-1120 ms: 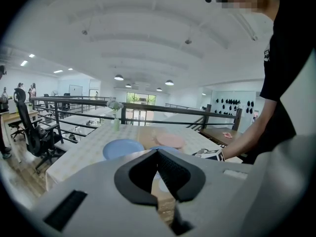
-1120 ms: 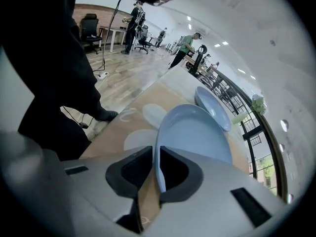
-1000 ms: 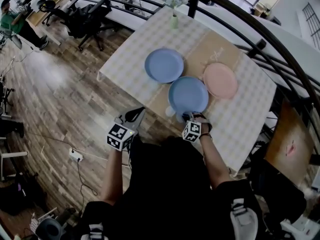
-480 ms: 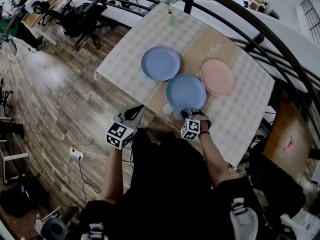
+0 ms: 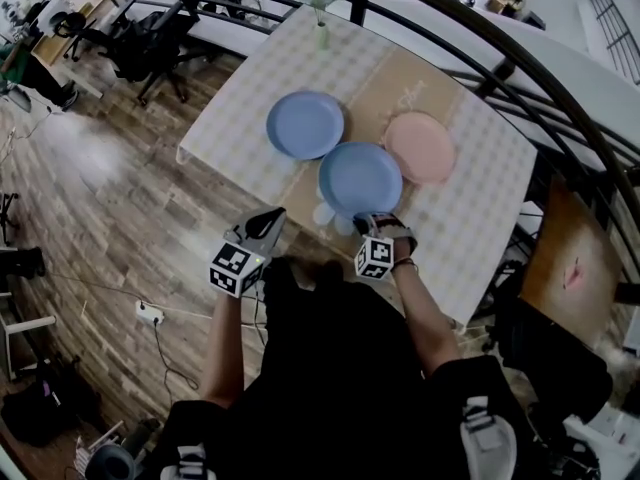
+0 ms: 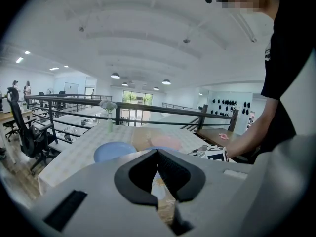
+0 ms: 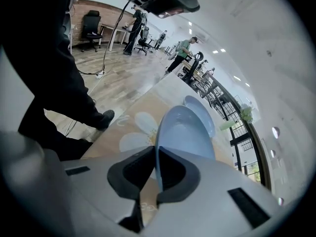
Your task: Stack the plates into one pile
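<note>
The table [image 5: 235,143] carries a far blue plate [image 5: 304,124], a pink plate [image 5: 420,147] and a near blue plate [image 5: 360,178]. At the table's near edge, the right gripper [image 5: 371,224] pinches the near blue plate's rim, its jaws having just been closing on it. Off that edge, the left gripper [image 5: 270,218] is pressed together and empty.

Three plates set out on a table, a vase at its far edge

On the table [image 5: 230,133] a vase [image 5: 321,36] is stood at the far edge; the far-left plate [image 5: 305,124] is laid in front of it, the right plate [image 5: 420,148] apart to its right, and the near plate [image 5: 360,178] between and before both, just beside each, its near rim gripped in the right gripper [image 5: 370,226], whose jaws have just been closing on it; the left gripper [image 5: 262,228] is held further left, off the table's near edge, over the floor [image 5: 100,198]
</note>
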The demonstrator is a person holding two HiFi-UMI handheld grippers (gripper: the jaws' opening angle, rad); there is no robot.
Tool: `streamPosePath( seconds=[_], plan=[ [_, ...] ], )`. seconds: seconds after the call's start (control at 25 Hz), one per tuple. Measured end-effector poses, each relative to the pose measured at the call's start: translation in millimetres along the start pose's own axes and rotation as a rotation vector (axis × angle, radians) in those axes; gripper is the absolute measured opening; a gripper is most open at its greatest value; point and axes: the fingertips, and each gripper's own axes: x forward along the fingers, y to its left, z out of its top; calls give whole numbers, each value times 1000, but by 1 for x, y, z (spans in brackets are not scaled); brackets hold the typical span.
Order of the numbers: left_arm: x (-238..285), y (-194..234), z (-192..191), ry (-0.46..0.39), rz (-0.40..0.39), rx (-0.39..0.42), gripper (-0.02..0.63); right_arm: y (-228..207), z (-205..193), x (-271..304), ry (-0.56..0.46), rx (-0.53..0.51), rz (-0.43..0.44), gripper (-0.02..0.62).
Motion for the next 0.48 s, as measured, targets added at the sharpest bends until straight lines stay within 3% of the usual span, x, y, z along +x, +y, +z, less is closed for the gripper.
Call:
streamPosePath(
  seconds=[0.48],
  plan=[
    [-2,-12,1,-13,-17,12,0,-18,-6,-19,-2,-52,-62,18]
  ],
)
